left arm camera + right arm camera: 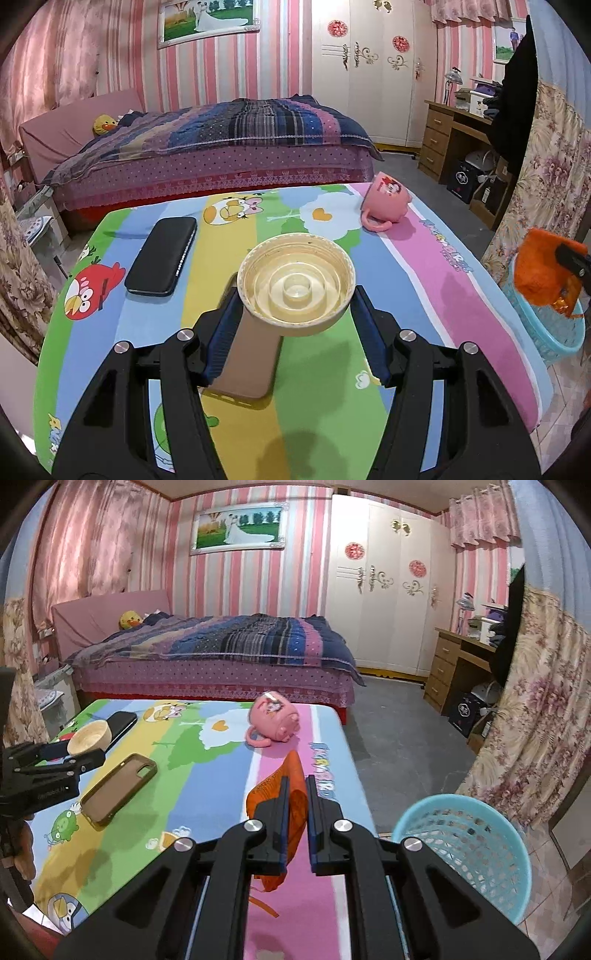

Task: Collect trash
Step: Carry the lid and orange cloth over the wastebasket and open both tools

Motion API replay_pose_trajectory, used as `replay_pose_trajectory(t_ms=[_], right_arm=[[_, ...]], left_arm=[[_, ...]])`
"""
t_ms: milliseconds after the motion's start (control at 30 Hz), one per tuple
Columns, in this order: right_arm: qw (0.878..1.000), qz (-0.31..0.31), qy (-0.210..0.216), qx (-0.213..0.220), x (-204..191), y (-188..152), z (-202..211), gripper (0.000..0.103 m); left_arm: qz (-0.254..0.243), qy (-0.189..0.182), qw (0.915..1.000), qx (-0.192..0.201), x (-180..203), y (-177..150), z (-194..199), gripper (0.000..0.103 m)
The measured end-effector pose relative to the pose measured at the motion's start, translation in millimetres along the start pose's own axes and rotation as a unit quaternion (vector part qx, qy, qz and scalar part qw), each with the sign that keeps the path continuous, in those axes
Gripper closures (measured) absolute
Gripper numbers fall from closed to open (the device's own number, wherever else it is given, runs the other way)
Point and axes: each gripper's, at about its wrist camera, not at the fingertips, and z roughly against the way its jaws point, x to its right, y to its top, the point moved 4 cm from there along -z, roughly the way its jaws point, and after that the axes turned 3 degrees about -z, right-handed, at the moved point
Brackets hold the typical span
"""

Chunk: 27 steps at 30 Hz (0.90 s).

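Currently your left gripper (295,314) jaws clamp cream lid (295,286), right gripper (296,812) jaws pinch orange wrapper (291,801); both lifted off desk (207,775) w/ basket (465,849) beside right edge, likely for dumping.

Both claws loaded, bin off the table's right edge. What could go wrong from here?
1. The lid is pinched only at its rim by the left claw; it could pop out.
2. The orange bag droops from the right claw and may snag the basket rim.
3. The tipped pink mug could get knocked.
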Motion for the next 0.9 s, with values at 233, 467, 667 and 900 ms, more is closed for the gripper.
replay_pose_trajectory(t_ms=[233, 467, 667, 900], right_arm=[[0.999, -0.025, -0.03, 0.013, 46.9, 2.7, 17.4, 0.095], [0.995, -0.077, -0.062, 0.017, 106.5, -1.5, 26.1, 0.095], [0.99, -0.096, -0.104, 0.022, 151.2, -5.0, 33.8, 0.095], [0.985, -0.114, -0.129, 0.011, 188.5, -15.0, 32.4, 0.095]], left_arm=[[-0.027, -0.008, 0.9996, 0.009, 22.2, 0.1, 7.7, 0.044], [-0.042, -0.017, 0.9988, 0.018, 41.5, 10.5, 8.2, 0.044], [-0.072, -0.036, 0.9965, 0.025, 78.7, 17.9, 2.2, 0.044], [-0.095, -0.078, 0.9923, 0.018, 138.4, 16.2, -16.9, 0.044]])
